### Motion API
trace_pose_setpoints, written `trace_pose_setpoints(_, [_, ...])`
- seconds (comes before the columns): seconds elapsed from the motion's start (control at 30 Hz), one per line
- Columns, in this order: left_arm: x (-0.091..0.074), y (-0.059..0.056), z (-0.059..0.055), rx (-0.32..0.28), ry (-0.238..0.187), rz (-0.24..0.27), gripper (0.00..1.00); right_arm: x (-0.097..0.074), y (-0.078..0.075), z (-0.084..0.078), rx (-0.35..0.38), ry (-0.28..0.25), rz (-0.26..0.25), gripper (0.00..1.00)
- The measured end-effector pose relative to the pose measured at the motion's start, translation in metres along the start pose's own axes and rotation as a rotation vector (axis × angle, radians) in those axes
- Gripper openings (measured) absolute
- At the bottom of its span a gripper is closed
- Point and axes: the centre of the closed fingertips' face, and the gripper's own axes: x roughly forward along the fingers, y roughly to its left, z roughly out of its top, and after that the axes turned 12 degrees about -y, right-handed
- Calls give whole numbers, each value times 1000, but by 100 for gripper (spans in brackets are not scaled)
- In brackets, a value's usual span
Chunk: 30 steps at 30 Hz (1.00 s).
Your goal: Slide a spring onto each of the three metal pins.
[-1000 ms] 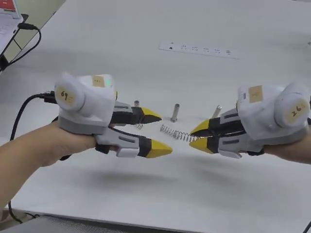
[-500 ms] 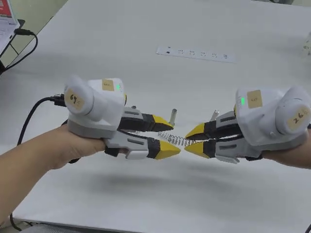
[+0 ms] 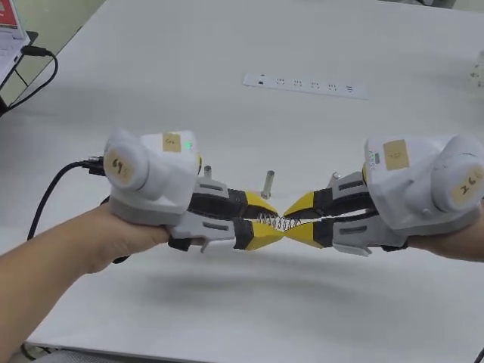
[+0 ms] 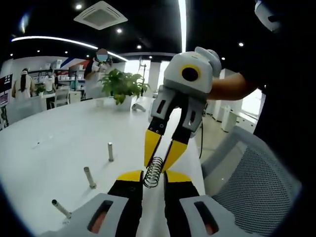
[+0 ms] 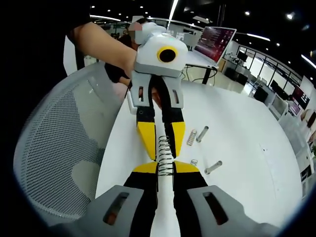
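1. Left tool and right tool meet tip to tip above the table, each clamped on one end of the same spring.
2. Risk: uneven release or pull may stretch the spring or flick it away from the pins.
3. Left gripper view shows three bare pins; right gripper view adds two loose springs beside pins.

The white table bears a power strip; on the strip's near side are three upright metal pins and a loose spring.
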Motion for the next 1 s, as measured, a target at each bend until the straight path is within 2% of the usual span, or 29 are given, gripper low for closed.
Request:
trace_pose_setpoints(0.63, [-1, -2, 1, 13, -4, -3, 3, 0, 2, -1, -27, 17, 7, 8])
trace_pose_setpoints(1.0, [0, -7, 3, 13, -10, -20, 3, -2, 5, 0, 13, -11, 4, 9])
